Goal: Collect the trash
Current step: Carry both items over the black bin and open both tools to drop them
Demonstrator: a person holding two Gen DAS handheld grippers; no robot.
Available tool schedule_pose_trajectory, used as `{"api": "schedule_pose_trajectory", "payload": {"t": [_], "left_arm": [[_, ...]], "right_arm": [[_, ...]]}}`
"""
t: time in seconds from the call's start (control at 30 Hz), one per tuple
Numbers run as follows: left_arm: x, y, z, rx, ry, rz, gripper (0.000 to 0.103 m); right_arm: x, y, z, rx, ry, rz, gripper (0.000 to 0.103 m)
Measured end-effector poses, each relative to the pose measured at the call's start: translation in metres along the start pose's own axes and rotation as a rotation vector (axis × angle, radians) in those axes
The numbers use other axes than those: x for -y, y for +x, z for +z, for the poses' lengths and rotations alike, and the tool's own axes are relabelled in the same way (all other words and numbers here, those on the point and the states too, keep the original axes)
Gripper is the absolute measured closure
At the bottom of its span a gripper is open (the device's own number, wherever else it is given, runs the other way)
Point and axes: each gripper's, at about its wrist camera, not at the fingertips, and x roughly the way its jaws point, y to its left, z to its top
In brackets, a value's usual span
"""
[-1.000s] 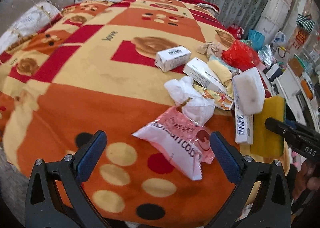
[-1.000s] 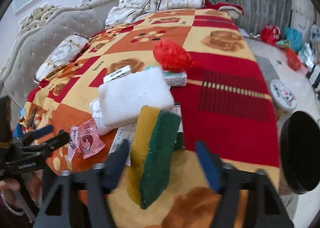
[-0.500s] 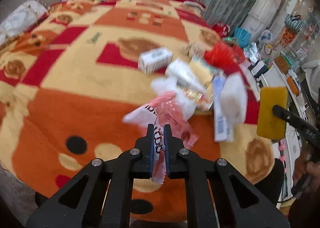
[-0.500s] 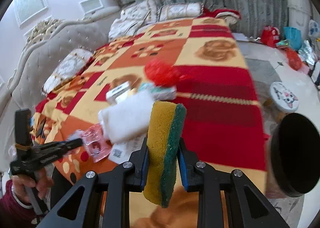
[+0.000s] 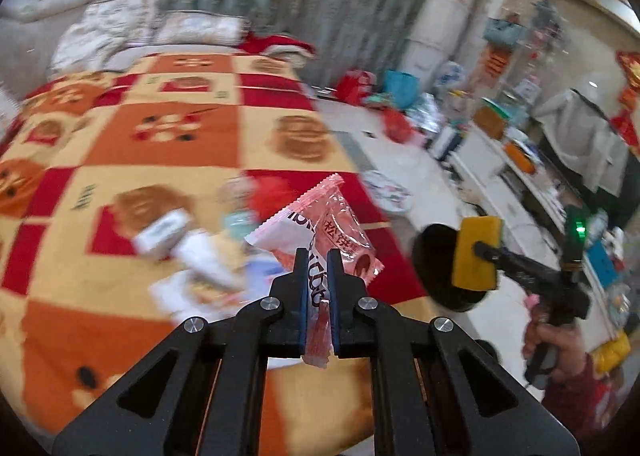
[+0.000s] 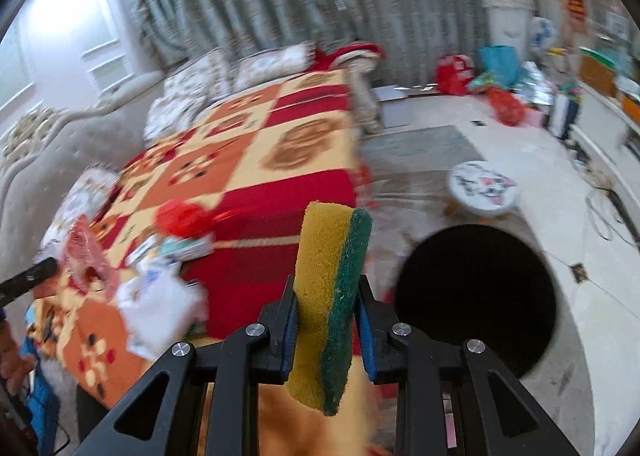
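Observation:
My left gripper (image 5: 318, 260) is shut on a pink snack wrapper (image 5: 332, 232), lifted above the patterned blanket (image 5: 132, 144). My right gripper (image 6: 325, 288) is shut on a yellow and green sponge (image 6: 330, 296) standing on edge between its pads. In the left wrist view that sponge (image 5: 476, 256) hangs in front of a round black bin (image 5: 432, 256) on the floor. The black bin (image 6: 476, 304) also shows just right of the sponge in the right wrist view. More trash lies blurred on the blanket: a white carton (image 5: 164, 232), crumpled white tissue (image 6: 160, 304) and a red plastic bag (image 6: 184, 218).
The bed's right edge drops to a pale floor (image 6: 420, 160). A small round stool (image 6: 482, 190) stands beyond the bin. Bags and clutter (image 5: 396, 104) line the far wall, with a white cabinet (image 5: 500, 184) to the right. A person's hand (image 5: 556, 348) holds the right gripper.
Both grippers shut, the left on the pink wrapper and the right on the sponge, lifted them off the blanket and swung right toward the black bin.

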Motion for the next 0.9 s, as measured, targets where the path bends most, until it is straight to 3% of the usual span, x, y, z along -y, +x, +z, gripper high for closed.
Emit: {"api": "schedule_pose_trajectory", "payload": {"t": [0.2,0.5,0.53,0.57,0.6,0.67,0.7,0.9], "left_arm": [[0.078,0.068,0.014,-0.086,0.068,-0.12,0.097],[0.156,0.169,0.004,-0.202,0.082,-0.166,0.096],[0.16,0.174,0.003,-0.212,0.08,-0.164,0.095],[0.163,0.181,0.002,-0.222,0.079,-0.163,0.091],[0.166,0.186,0.0,-0.228,0.079,-0.17,0.086],[0.171,0.193,-0.003,-0.231,0.075,-0.179,0.053],[0.17,0.192,-0.003,-0.225,0.061,-0.182,0.048],[0.16,0.183,0.0,-0.207,0.054,-0.174,0.047]], "right_arm": [[0.06,0.003,0.002,-0.011,0.091,-0.086,0.078],[0.109,0.016,-0.003,-0.043,0.156,-0.152,0.078],[0.112,0.017,-0.003,-0.046,0.164,-0.158,0.074],[0.116,0.017,-0.004,-0.042,0.171,-0.162,0.062],[0.118,0.017,-0.004,-0.035,0.179,-0.167,0.058],[0.12,0.014,-0.005,-0.022,0.188,-0.169,0.05],[0.12,0.014,-0.006,-0.022,0.188,-0.169,0.05],[0.112,0.022,-0.011,-0.048,0.176,-0.147,0.049]]}}
